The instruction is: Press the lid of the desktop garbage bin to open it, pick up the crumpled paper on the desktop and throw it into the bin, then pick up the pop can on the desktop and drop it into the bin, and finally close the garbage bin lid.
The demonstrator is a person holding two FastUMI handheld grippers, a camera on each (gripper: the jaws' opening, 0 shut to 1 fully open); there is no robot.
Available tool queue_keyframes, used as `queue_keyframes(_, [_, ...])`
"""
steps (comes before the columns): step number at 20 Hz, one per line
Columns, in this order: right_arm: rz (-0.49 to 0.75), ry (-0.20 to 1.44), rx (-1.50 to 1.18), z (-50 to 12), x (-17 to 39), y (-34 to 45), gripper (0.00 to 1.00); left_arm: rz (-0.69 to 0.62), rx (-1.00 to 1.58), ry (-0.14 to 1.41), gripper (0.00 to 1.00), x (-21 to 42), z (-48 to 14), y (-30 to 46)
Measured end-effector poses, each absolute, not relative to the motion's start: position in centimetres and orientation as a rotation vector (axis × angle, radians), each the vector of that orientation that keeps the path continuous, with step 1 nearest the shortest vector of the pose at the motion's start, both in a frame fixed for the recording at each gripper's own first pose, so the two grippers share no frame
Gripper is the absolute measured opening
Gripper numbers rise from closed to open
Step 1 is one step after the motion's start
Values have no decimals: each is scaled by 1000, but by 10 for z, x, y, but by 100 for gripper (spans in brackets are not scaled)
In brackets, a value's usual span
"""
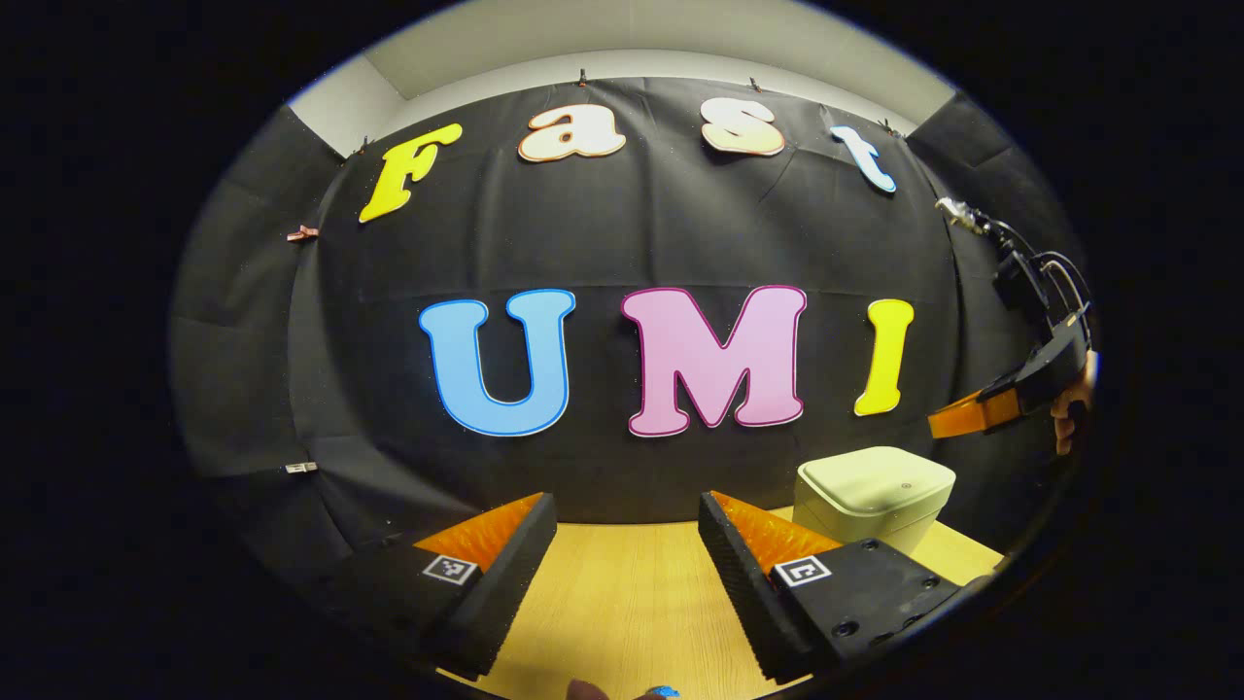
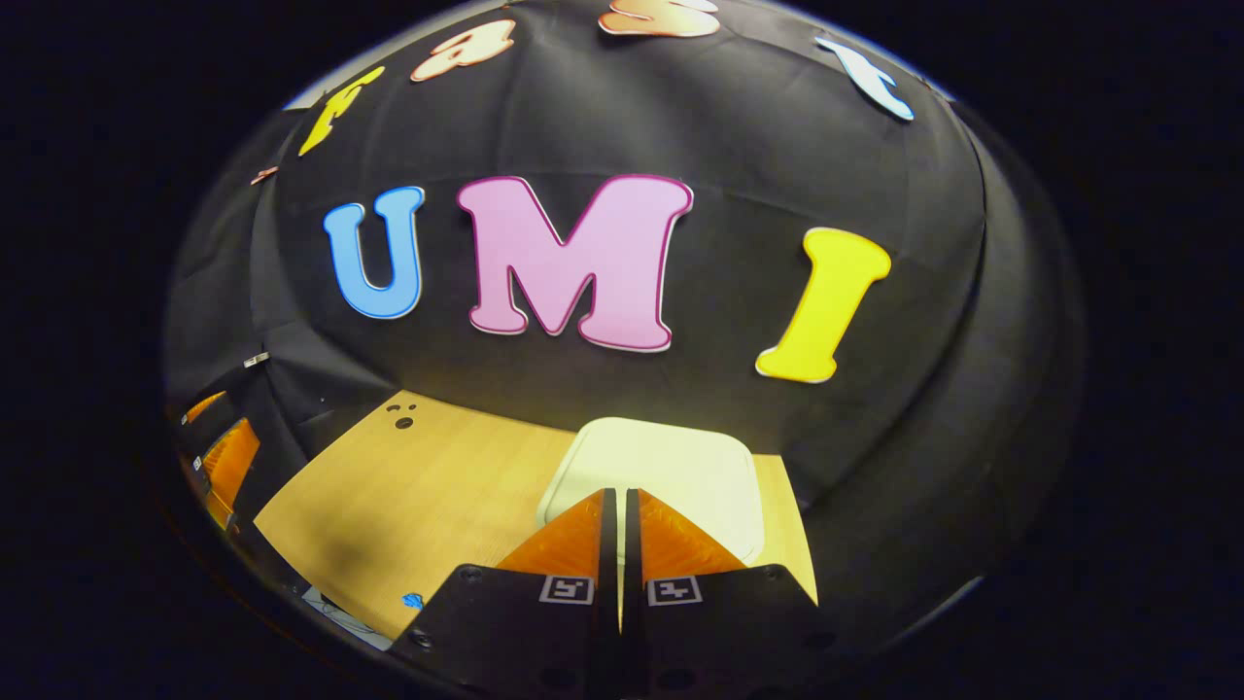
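Note:
The cream desktop bin [image 1: 873,494] stands at the table's back right with its lid down. In the right gripper view the lid [image 2: 671,462] lies just under and ahead of my right gripper [image 2: 619,496], which is shut with nothing between its fingers. In the left gripper view the right gripper [image 1: 957,416] hangs a little above the bin's right side; I cannot tell if it touches the lid. My left gripper [image 1: 627,506] is open and empty over the bare wooden table [image 1: 622,583], left of the bin. A small blue item [image 2: 413,600] lies near the table's front edge.
A hand [image 1: 1069,418] holds the right gripper at the far right. The left gripper [image 2: 222,457] shows at the left edge of the right gripper view. Small dark holes [image 2: 401,416] mark the tabletop near the back wall. Black cloth walls close the table's back and sides.

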State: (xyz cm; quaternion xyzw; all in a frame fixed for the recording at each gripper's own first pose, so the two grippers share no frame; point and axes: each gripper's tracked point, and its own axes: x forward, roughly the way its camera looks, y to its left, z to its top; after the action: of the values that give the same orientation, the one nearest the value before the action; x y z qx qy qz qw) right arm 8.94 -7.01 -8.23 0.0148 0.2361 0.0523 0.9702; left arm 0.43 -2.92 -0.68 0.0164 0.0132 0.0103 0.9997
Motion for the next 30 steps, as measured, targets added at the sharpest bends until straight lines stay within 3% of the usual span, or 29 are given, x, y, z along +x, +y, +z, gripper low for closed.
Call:
queue_keyframes(17, [111, 753, 52, -172, 117, -77, 5, 38, 21, 53, 95, 8, -16, -27])
queue_keyframes(25, [122, 760, 148, -174, 117, -77, 6, 41, 19, 62, 95, 15, -19, -25])
queue_keyframes(30, [125, 667, 162, -152, 120, -78, 2, 31, 29, 50, 95, 17, -16, -28])
